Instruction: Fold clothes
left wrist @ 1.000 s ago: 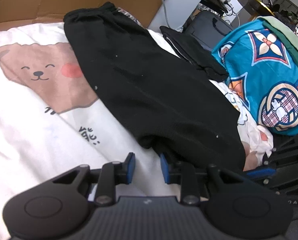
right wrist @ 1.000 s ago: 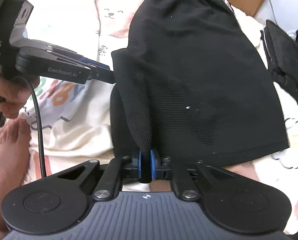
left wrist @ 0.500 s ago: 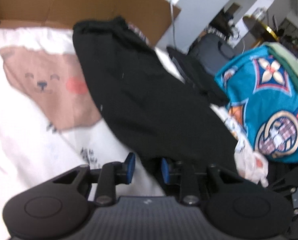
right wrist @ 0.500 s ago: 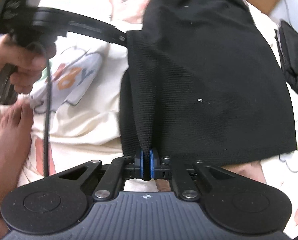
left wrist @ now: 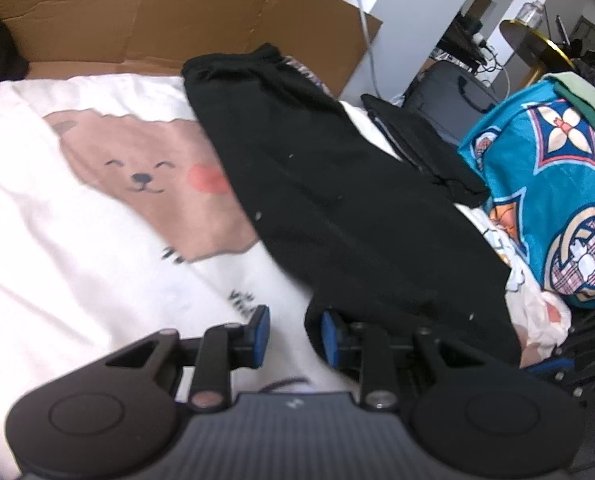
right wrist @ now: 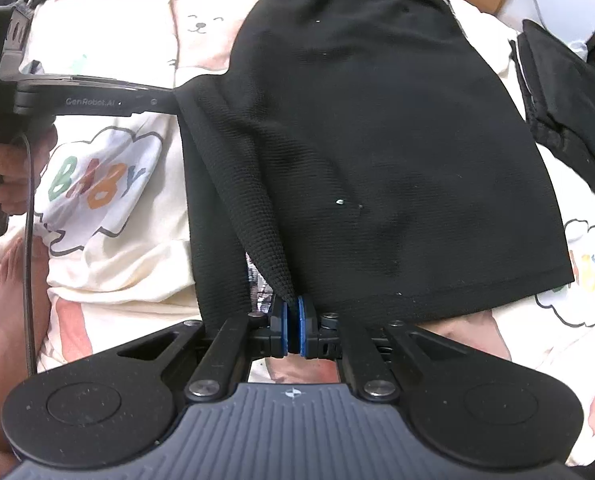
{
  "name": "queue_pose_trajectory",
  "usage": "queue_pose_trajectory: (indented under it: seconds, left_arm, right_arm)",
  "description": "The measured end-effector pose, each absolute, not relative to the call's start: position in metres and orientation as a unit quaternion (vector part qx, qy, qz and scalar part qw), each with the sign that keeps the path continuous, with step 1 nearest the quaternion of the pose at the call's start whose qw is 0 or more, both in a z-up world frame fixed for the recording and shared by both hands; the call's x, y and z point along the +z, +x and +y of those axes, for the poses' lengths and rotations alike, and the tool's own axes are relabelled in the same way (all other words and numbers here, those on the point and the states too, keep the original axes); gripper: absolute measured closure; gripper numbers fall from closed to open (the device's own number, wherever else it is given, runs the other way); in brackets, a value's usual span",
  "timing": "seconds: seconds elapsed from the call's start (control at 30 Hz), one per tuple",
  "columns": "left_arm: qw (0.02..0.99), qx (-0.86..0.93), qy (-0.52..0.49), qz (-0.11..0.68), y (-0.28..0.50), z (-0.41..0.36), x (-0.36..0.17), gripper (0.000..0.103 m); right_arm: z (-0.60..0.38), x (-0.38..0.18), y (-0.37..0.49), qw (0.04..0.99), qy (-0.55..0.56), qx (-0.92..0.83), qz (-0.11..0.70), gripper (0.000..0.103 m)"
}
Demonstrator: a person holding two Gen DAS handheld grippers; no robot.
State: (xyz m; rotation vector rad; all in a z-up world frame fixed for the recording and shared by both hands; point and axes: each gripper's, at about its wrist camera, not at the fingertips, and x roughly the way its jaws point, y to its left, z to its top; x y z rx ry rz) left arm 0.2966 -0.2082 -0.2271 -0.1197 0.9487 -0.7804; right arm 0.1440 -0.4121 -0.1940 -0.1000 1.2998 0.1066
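Black shorts (right wrist: 377,140), flat on the bed sheet (right wrist: 109,248): fold starting, hem corner pinched in the right hand-held gripper (right wrist: 292,330), left hand-held gripper (left wrist: 291,334) partly open, holding nothing visible; next, carry the corner toward the waistband.

Light: bright, even, indoor; soft shadows.
Blur: left wrist view was smeared; right wrist view sharp.
Edges: fisheye bending, dark corners.
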Motion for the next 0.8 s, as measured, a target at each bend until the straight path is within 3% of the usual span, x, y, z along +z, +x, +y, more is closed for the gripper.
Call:
queue_pose_trajectory:
  seconds: [0.3, 0.37, 0.4, 0.47, 0.5, 0.6, 0.8]
  left_arm:
    - [0.799, -0.391, -0.041, 0.454, 0.292, -0.22, -0.235, 0.074]
    - [0.802, -0.384, -0.039, 0.456, 0.295, -0.226, -0.238, 0.074]
    - [0.804, -0.381, -0.041, 0.455, 0.297, -0.226, -0.237, 0.075]
    - [0.806, -0.381, -0.042, 0.451, 0.298, -0.227, -0.236, 0.088]
    - [0.808, -0.382, -0.038, 0.447, 0.296, -0.226, -0.235, 0.096]
    - [0.815, -0.379, -0.033, 0.438, 0.292, -0.218, -0.232, 0.101]
    - [0.816, -0.373, -0.052, 0.438, 0.288, -0.196, -0.234, 0.103]
  right_arm:
    - [-0.414, -0.185, 0.139, 0.799, -0.026, 0.082, 0.595, 0.093]
    - [-0.412, -0.181, 0.135, 0.802, -0.022, 0.091, 0.589, 0.074]
    - [-0.412, -0.179, 0.134, 0.804, -0.02, 0.095, 0.587, 0.07]
    - [-0.412, -0.177, 0.132, 0.806, -0.015, 0.103, 0.582, 0.061]
    - [-0.412, -0.177, 0.132, 0.807, -0.01, 0.106, 0.58, 0.061]
    - [-0.418, -0.177, 0.134, 0.808, 0.015, 0.108, 0.578, 0.061]
    - [-0.442, -0.18, 0.139, 0.811, 0.097, 0.087, 0.571, 0.061]
